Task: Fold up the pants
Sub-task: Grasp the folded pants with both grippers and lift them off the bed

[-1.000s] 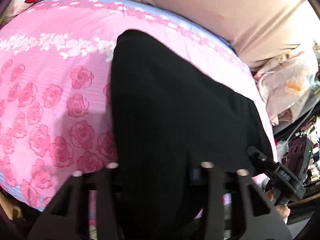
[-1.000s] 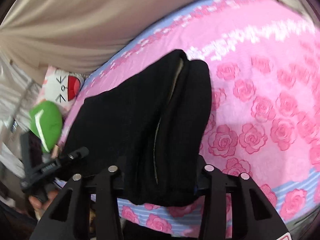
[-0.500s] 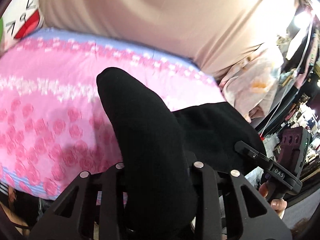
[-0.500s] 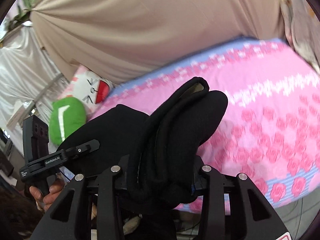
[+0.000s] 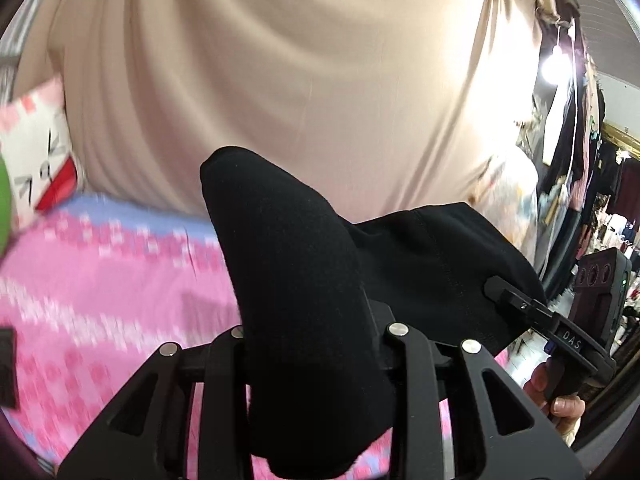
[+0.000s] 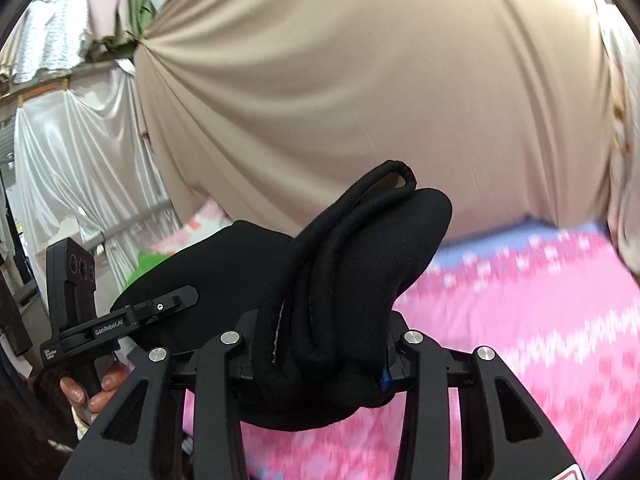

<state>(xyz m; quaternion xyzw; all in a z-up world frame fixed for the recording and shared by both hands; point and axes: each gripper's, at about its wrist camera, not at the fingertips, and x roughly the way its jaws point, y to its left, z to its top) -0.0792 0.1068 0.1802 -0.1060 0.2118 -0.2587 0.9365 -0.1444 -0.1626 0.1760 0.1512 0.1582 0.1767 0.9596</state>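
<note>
The black pants (image 5: pixel 304 288) hang bunched between both grippers, lifted above the pink rose-print bed cover (image 5: pixel 100 292). My left gripper (image 5: pixel 316 344) is shut on one thick fold of the pants, which bulges up between its fingers. My right gripper (image 6: pixel 320 348) is shut on the other end (image 6: pixel 352 264), where the rolled waistband edge shows. Each gripper shows in the other's view: the right one (image 5: pixel 560 332) at the right edge, the left one (image 6: pixel 120 320) at the left, both with cloth stretched between them. The fingertips are hidden by cloth.
A beige curtain (image 5: pixel 300 80) hangs behind the bed. A white cartoon pillow (image 5: pixel 40 160) and a green toy (image 6: pixel 152 260) lie at the bed's far left. White drapes (image 6: pixel 80 160) and hanging clothes (image 5: pixel 580 160) flank the bed.
Both grippers have risen and tilted up with the pants, lifting them off the bed cover. The views now face the curtain rather than down at the bed.
</note>
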